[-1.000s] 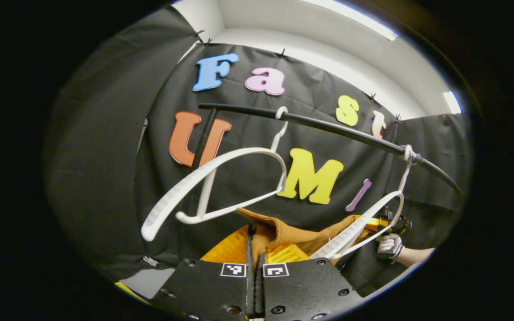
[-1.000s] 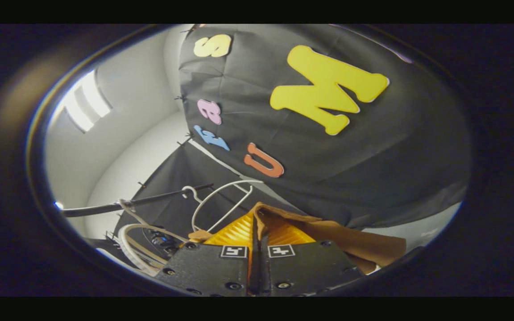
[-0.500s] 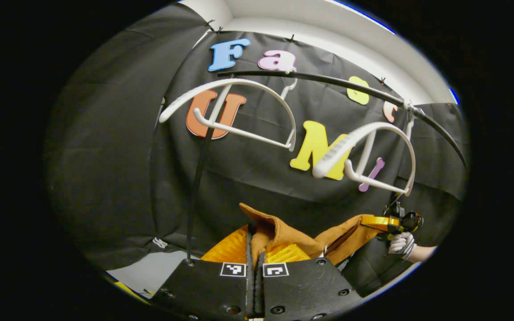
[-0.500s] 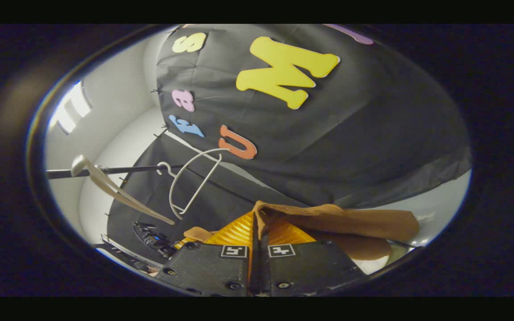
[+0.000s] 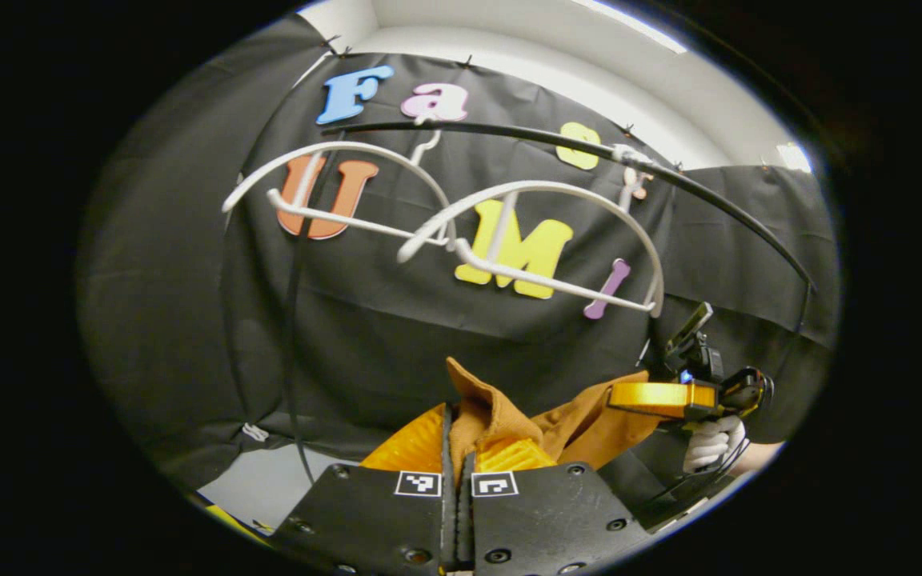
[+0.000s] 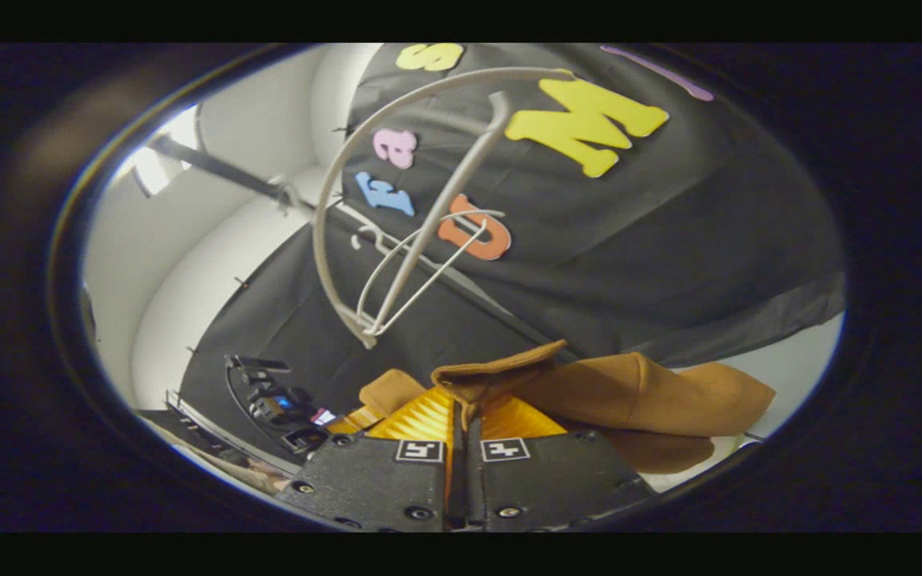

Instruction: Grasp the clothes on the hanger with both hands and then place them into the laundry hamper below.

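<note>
Both white hangers have swung back level on the black rail (image 5: pixel 557 142) since a moment ago, and my tongs have dropped lower with the brown garment (image 5: pixel 501 416) clear of them. Largest first: the garment stretches between my two tongs, below the hangers and well apart from them. My left tongs (image 5: pixel 456 472) are closed on one bunched edge of it; my right tongs (image 6: pixel 461 460) are clamped on the other, with loose folds spilling off to one side in the right gripper view. The near hanger (image 5: pixel 541 240) and far hanger (image 5: pixel 333 188) hang bare. From the left gripper view I see my right tongs farther off, a gloved hand (image 5: pixel 709 444) around the handle. How far down the cloth drapes I cannot tell.
</note>
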Tool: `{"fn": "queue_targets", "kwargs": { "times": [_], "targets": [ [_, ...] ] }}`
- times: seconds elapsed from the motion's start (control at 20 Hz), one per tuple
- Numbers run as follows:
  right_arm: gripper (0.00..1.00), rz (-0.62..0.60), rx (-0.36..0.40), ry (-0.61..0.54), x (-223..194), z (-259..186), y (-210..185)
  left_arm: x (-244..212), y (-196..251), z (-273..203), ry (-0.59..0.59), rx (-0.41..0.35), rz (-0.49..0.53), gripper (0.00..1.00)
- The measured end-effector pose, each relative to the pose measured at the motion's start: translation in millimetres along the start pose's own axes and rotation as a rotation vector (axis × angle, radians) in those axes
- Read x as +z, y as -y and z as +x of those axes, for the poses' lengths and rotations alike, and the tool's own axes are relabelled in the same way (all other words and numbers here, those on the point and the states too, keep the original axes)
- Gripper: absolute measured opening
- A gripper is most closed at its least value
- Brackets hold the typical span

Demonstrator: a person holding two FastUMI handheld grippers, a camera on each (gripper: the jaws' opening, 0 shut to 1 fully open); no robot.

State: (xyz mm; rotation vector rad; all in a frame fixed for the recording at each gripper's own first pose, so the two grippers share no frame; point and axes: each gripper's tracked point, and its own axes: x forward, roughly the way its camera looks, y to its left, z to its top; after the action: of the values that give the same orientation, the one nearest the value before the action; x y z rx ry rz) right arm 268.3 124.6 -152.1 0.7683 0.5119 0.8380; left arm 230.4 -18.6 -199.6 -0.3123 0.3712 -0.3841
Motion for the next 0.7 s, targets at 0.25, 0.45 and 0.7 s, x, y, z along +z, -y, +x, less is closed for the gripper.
{"fn": "queue_targets", "kwargs": {
  "times": [0.25, 0.45, 0.7],
  "targets": [
    [0.03, -0.086, 0.043, -0.070, -52, 11, -72, 8, 40, -9, 0.025, -0.095, -0.025, 0.05],
    [0.04, -0.169, -0.005, -0.089, -61, 7, -72, -5, 49, -18, 0.023, -0.130, -0.057, 0.05],
    [0.04, -0.179, -0.209, -0.130, -112, -6, -2, -79, 39, -9, -0.097, -0.111, -0.104, 0.00]
  ]
}}
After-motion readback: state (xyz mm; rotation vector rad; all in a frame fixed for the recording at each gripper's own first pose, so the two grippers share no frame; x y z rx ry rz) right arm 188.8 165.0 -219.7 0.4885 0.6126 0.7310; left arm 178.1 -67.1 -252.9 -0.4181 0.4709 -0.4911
